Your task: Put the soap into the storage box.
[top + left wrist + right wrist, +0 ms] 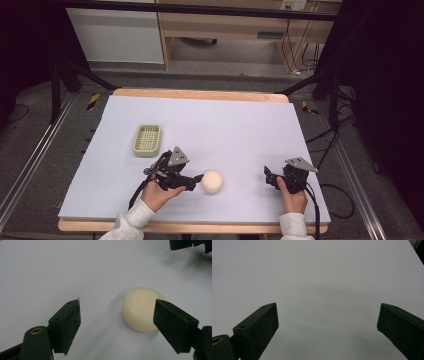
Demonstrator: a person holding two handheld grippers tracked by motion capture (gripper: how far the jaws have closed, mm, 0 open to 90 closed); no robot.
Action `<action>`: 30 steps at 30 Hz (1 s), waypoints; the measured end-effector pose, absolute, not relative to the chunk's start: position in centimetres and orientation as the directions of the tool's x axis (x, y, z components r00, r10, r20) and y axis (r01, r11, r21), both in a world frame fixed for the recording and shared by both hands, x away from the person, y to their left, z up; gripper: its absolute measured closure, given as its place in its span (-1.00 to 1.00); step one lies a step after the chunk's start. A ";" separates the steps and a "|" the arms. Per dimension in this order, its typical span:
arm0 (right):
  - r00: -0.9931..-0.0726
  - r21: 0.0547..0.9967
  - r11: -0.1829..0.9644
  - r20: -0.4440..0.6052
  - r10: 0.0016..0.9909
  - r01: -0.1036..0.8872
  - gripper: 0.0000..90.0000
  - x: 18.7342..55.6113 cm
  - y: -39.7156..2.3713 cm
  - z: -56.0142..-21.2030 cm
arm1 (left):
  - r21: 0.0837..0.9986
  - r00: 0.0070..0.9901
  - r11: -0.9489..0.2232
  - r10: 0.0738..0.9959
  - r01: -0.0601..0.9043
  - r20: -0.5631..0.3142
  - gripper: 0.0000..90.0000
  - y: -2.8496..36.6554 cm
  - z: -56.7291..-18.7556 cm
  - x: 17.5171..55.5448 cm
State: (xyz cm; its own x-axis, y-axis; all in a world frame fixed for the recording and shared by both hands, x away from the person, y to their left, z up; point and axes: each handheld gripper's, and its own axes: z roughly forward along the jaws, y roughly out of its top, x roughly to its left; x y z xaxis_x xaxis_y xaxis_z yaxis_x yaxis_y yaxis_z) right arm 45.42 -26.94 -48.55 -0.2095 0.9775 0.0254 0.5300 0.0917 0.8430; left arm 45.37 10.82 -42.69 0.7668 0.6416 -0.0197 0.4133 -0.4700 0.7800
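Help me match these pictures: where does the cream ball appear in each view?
High view: cream ball, lower middle, just right of the left gripper.
Left gripper view: right of centre, beside the right-hand jaw.
Right gripper view: not in it.
Shared landmark: the white table sheet.

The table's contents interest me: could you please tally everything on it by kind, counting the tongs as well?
Cream ball: 1
Pale green basket: 1
Tongs: 2, the left tongs open beside the ball, the right tongs open over bare table
Total: 4
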 end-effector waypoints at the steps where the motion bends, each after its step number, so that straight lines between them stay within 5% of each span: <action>1: -0.210 0.843 0.092 0.025 0.977 0.530 -0.91 45.4 -26.9 -48.6 | 0.780 0.770 -0.473 0.638 0.411 -0.018 -0.52 10.6 -42.7 45.3; 30: -0.217 0.841 0.103 0.018 0.976 0.531 -0.91 45.4 -26.9 -48.5 | 0.754 0.802 -0.516 0.598 0.405 -0.022 -0.55 8.1 -43.2 45.1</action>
